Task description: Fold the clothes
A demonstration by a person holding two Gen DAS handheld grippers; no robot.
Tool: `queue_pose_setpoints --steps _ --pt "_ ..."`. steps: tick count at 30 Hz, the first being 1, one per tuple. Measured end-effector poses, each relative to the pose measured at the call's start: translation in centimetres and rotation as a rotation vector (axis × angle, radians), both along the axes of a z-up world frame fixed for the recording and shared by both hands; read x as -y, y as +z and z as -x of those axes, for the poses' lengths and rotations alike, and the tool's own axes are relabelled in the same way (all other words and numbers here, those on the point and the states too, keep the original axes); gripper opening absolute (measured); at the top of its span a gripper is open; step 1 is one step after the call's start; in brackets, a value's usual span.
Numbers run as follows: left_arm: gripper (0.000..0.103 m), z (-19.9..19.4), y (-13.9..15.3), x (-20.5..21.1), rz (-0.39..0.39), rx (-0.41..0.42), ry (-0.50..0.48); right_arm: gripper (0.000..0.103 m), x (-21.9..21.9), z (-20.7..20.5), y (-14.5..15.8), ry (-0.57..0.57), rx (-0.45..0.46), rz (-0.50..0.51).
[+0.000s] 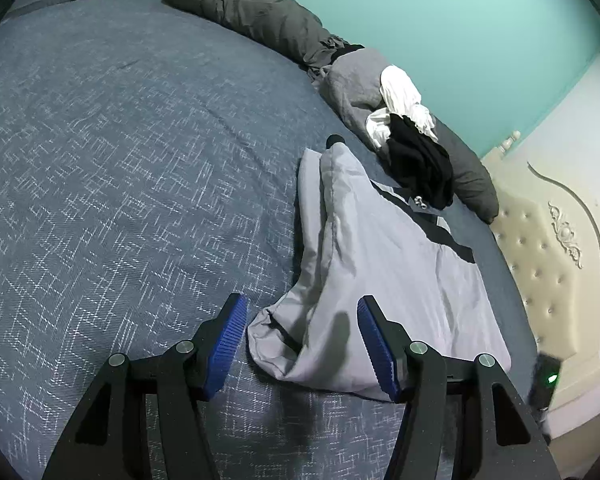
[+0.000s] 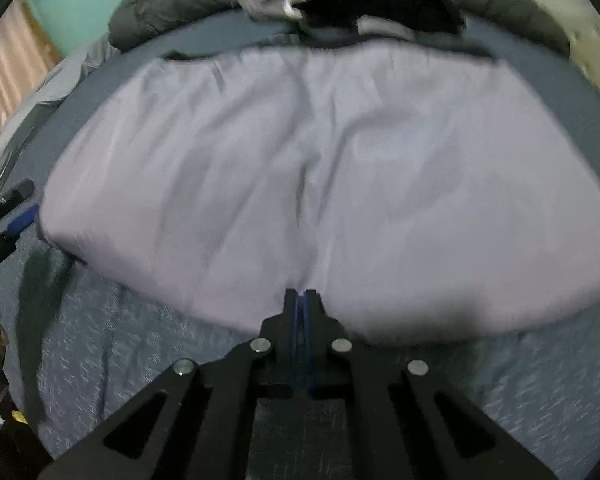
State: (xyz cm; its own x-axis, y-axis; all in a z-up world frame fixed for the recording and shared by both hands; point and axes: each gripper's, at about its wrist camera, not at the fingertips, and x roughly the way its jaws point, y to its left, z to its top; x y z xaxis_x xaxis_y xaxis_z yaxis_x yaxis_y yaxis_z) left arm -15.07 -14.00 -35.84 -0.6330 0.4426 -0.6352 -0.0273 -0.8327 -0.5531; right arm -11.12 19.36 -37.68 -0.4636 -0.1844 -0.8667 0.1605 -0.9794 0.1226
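A light grey garment (image 1: 380, 248) with black trim lies on the blue patterned bed cover (image 1: 100, 160), one side folded up into a ridge. My left gripper (image 1: 302, 304) hovers open just above the garment's near left corner, which sits between the blue pads (image 1: 224, 344). In the right wrist view the same garment (image 2: 320, 160) spreads wide and blurred. My right gripper (image 2: 300, 292) is shut at its near hem, and a crease runs up from the fingertips. The left gripper's finger (image 2: 16, 216) shows at the left edge.
A pile of loose clothes lies behind the garment: a black piece (image 1: 420, 164), a white piece (image 1: 400, 92), a grey piece (image 1: 356, 84). A dark grey duvet roll (image 1: 252, 4) lines the teal wall. A cream tufted headboard (image 1: 548, 248) stands at the right.
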Motion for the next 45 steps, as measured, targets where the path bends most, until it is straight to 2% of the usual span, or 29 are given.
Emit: queue_pose_setpoints --steps 2,13,21,24,30,32,36,38,40,45 --pt "0.062 0.0 0.0 0.1 0.001 0.0 0.004 0.001 0.0 0.8 0.9 -0.002 -0.028 0.009" --pt "0.062 0.2 -0.3 0.7 -0.005 0.006 0.012 0.001 0.5 7.4 -1.2 -0.051 0.059 -0.02" --pt "0.062 0.1 -0.7 1.3 -0.01 0.016 0.018 0.001 0.9 14.5 -1.4 -0.077 0.118 -0.053" --pt "0.062 0.0 -0.7 1.3 -0.015 0.017 0.014 0.001 0.5 16.7 -1.4 -0.094 0.131 -0.029" --pt "0.067 -0.1 -0.8 1.8 -0.046 0.021 0.02 0.001 0.0 20.2 -0.7 -0.088 0.1 0.003" --pt "0.068 -0.1 -0.9 1.8 -0.046 0.026 0.019 0.001 -0.2 20.3 0.3 -0.085 0.087 0.025" --pt "0.071 -0.3 -1.0 1.6 -0.061 0.043 0.008 0.002 -2.1 19.5 3.6 -0.082 0.004 0.126" --pt "0.072 -0.6 -0.9 1.7 -0.095 0.045 0.007 0.002 -3.1 18.6 4.5 -0.077 -0.014 0.181" --pt "0.074 -1.1 -0.6 1.8 -0.12 0.043 0.01 0.002 -4.1 16.8 4.7 -0.09 -0.026 0.221" --pt "0.077 -2.7 0.4 1.8 -0.11 0.036 0.017 0.003 -6.9 10.8 3.9 -0.098 -0.062 0.263"
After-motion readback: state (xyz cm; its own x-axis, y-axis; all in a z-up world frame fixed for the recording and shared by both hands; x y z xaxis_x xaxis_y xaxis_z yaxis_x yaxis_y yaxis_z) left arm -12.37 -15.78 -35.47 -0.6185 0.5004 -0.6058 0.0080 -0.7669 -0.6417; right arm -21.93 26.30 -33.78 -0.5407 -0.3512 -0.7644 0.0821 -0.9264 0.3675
